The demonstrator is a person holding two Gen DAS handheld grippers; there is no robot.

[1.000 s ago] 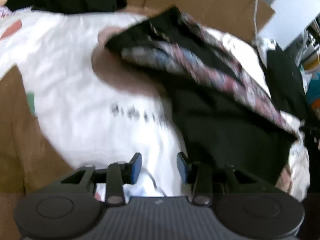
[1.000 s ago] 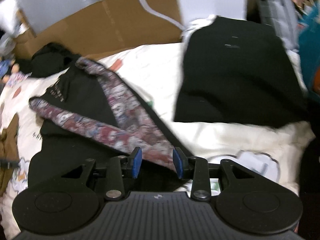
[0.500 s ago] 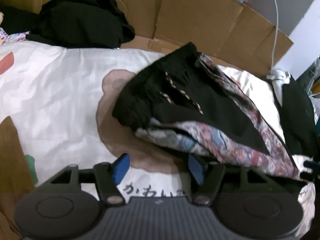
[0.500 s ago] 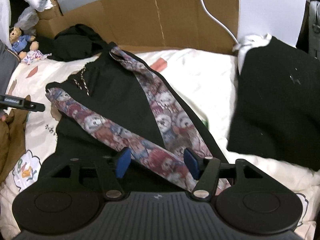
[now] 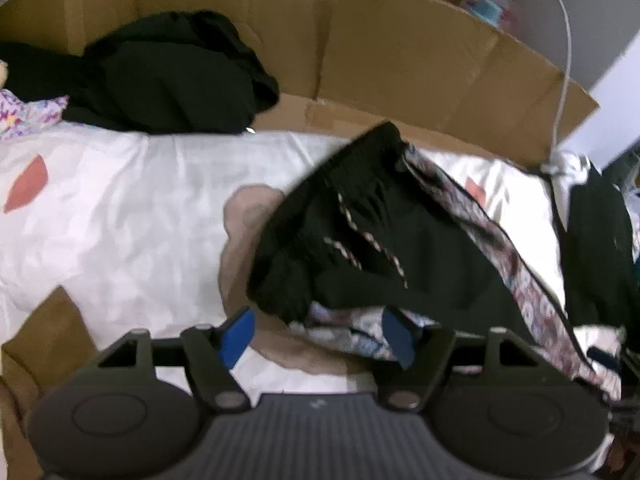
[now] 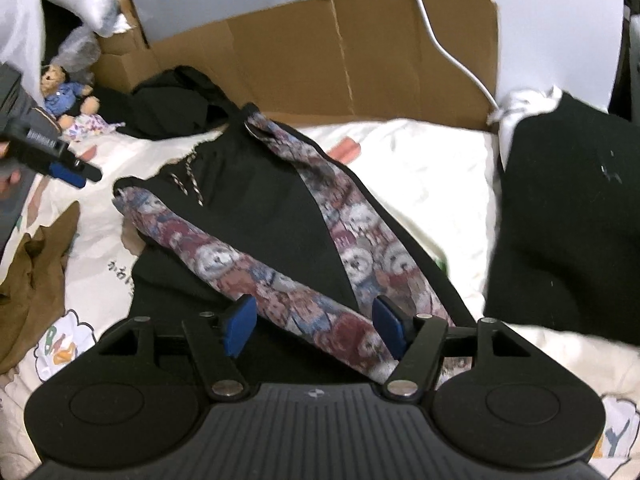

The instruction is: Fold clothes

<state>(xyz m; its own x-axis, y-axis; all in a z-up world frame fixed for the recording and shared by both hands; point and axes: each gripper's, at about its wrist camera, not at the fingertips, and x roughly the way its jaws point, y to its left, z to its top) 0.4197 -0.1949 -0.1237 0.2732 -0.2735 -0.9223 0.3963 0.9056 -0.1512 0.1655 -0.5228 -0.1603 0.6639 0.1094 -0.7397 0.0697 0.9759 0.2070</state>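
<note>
Lying between wide right tongs (image 6: 314,330) and opening left tongs (image 5: 316,336) – black shorts (image 6: 256,204), unheld – cardboard (image 6: 360,52) behind

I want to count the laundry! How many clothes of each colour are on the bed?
Black with bear-print stripes: 1, the pants
Plain black: 2, the folded piece and the heap
Brown: 1, the brown garment
Total: 4
</note>
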